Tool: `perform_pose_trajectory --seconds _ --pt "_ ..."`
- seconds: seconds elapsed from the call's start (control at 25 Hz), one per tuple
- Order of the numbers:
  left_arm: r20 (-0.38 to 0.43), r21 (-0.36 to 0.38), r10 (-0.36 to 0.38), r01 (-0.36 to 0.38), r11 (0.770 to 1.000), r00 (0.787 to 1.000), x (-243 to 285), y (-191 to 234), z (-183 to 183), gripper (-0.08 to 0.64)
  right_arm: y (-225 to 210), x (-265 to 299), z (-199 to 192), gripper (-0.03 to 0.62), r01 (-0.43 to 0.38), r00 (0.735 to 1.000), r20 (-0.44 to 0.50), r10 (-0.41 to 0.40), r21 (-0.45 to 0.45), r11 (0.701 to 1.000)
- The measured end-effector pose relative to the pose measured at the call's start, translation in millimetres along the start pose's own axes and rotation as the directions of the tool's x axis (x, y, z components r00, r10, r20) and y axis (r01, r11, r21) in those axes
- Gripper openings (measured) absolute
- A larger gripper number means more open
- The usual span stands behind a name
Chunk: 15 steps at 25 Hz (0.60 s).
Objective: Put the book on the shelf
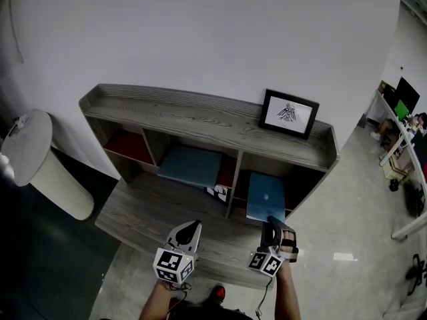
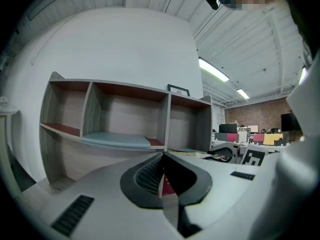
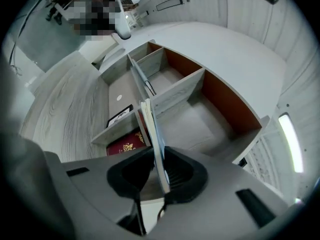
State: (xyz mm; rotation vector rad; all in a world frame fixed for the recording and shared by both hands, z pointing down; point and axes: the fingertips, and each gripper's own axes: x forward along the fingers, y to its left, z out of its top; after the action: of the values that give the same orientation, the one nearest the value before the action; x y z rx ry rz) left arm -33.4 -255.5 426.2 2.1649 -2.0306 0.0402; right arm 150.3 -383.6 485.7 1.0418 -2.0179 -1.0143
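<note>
Head view: I've got the grey wood shelf (image 1: 200, 115) against the white wall, with a framed picture (image 1: 289, 113) on its top at the right end. The blue book (image 1: 265, 195) lies flat in the right compartment, its near edge at the tip of the right gripper (image 1: 272, 224). There's a second blue book (image 1: 191, 165) in the middle compartment. The left gripper (image 1: 190, 231) hovers over the counter (image 1: 143, 209) in front of the middle bay, clear of everything. A white cylinder (image 1: 33, 155) stands off to the left of the unit. Left gripper view: the left gripper (image 2: 163, 156) has its tips pressed together with nothing between them, and it points roughly level at the shelf (image 2: 167, 124). The second blue book (image 2: 117, 140) shows flat in the middle bay. Right gripper view: the picture is rolled hard, so the shelf (image 3: 175, 91) boards run up and down. The book (image 3: 152, 129) stands edge-on between the jaws of the right gripper (image 3: 159, 156). They're slightly spread: the book sits against one pad, with a visible gap to the other, so I read no pinch. A red book (image 3: 125, 146) with a gold emblem shows just beside it in the neighbouring bay.
</note>
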Motion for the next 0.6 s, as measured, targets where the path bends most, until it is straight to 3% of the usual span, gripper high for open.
perform_pose_trajectory --seconds 0.6 --pt "-0.019 -0.012 0.021 -0.021 1.000 1.000 -13 20 -7 0.006 29 14 -5 0.118 -0.051 0.998 -0.046 0.050 -0.018 0.999"
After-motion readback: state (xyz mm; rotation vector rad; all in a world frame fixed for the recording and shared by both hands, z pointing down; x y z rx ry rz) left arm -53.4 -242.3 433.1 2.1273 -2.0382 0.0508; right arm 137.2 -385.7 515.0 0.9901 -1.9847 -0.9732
